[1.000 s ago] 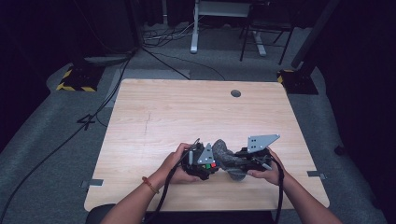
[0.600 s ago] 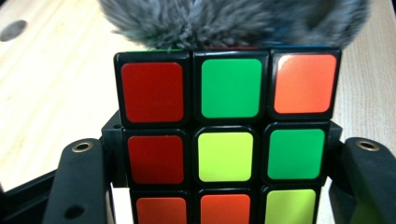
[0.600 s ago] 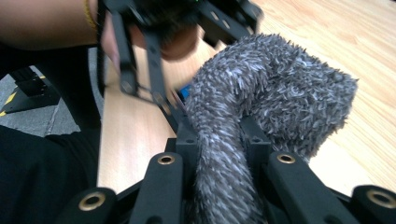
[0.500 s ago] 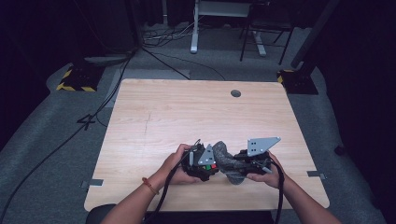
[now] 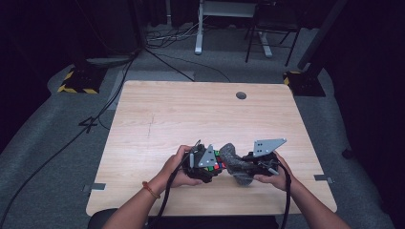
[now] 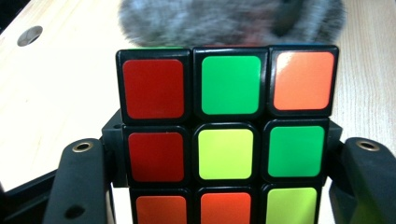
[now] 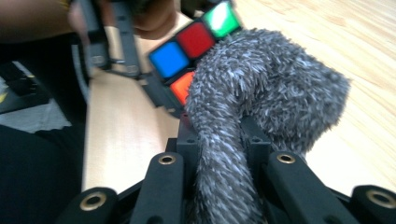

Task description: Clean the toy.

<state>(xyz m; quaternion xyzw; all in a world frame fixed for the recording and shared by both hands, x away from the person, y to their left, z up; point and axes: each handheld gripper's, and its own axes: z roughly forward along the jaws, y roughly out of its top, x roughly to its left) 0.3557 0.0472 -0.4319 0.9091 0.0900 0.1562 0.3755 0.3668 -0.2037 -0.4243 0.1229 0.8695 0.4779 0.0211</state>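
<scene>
While left gripper (image 5: 214, 164) clamps cube (image 6: 226, 133) | right gripper (image 5: 243, 164) pinches cloth (image 7: 261, 107) | wipe gently, keep cube braced.

A puzzle cube (image 6: 226, 140) with black edges is tiled in red, green, orange, yellow and blue. The fuzzy cloth (image 7: 261, 98) is flecked grey and white. The bench (image 5: 191, 114) is grained in pale wood.
</scene>
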